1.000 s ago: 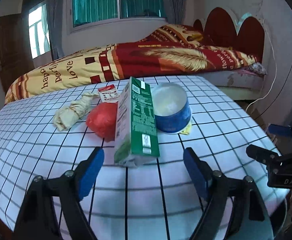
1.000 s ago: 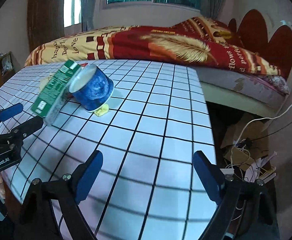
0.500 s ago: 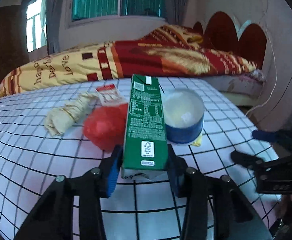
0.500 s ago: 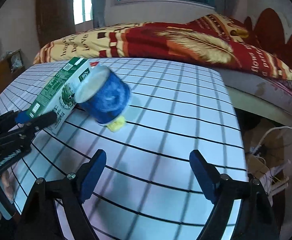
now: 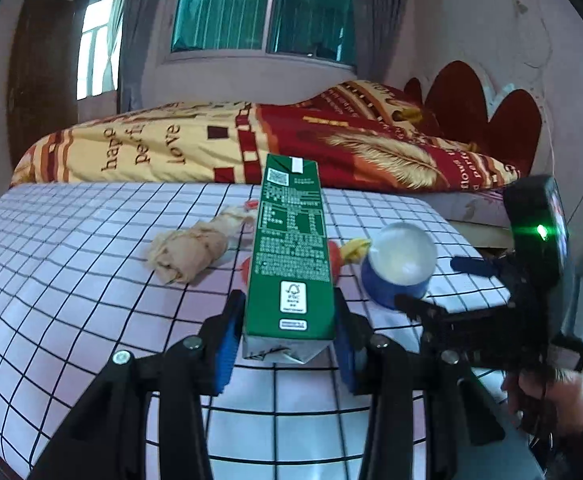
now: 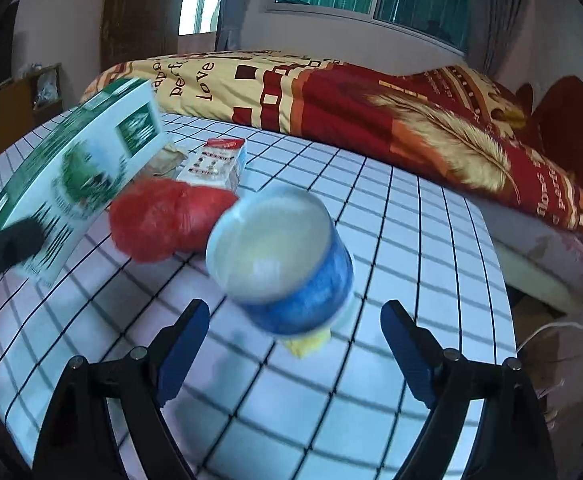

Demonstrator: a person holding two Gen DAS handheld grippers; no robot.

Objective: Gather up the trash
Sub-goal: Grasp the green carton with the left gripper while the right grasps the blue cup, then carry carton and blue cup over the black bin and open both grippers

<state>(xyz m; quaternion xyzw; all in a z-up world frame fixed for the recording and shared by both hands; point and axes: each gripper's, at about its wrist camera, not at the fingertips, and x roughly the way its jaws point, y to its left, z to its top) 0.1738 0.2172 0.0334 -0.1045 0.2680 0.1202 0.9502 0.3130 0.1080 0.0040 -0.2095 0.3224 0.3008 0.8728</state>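
The left gripper [image 5: 289, 344] clamped the carton's [image 5: 290, 264] base near the table's [image 5: 71, 280] near edge; the right gripper [image 6: 293, 344], jaws wide, should straddle the cup [image 6: 281, 264] squarely before closing.

Left gripper [image 5: 289, 344] clamped on the green carton [image 5: 289, 264]; right gripper [image 6: 294, 338] tilted downward — jaws opening, pads touching nothing.

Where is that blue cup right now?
In the right wrist view the blue cup sits on the checked tablecloth just ahead of the open right claw, beside the red crumpled bag.
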